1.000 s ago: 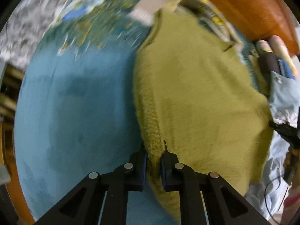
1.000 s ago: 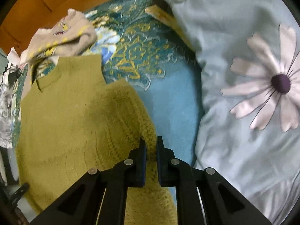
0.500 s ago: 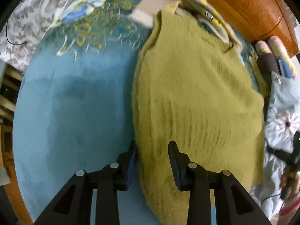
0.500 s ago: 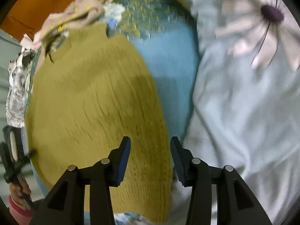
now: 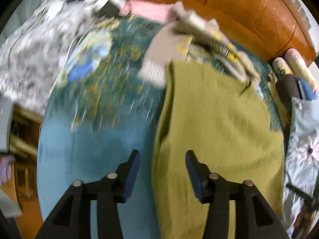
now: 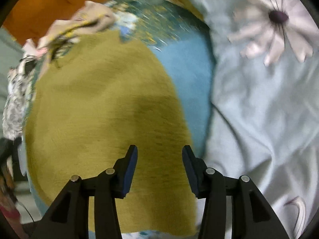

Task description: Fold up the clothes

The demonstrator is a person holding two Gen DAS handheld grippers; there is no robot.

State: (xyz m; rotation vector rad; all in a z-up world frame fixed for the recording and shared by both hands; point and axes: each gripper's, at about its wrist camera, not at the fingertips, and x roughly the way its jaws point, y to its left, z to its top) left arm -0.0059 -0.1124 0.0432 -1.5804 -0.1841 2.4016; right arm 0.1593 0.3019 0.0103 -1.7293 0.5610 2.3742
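The olive sweater (image 5: 219, 123) lies flat on the blue bedspread (image 5: 95, 155), beside the grey flowered quilt (image 6: 259, 109). The left hand-held gripper (image 5: 161, 171) and the right hand-held gripper (image 6: 159, 167) have both just been opening: jaws spread above the sweater, pinching nothing.

Blue bedspread (image 5: 95, 149), daisy-print quilt (image 6: 259, 99) — perhaps a pillow.

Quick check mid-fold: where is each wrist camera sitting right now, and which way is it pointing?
Left wrist: on the left gripper, tilted steeply down over the olive sweater's left edge and the blue bedspread; its own open fingers show.
Right wrist: on the right gripper, facing down over the sweater's right side beside the flowered quilt; open fingers show.
Shared: sweater, bedspread, quilt, wooden headboard.
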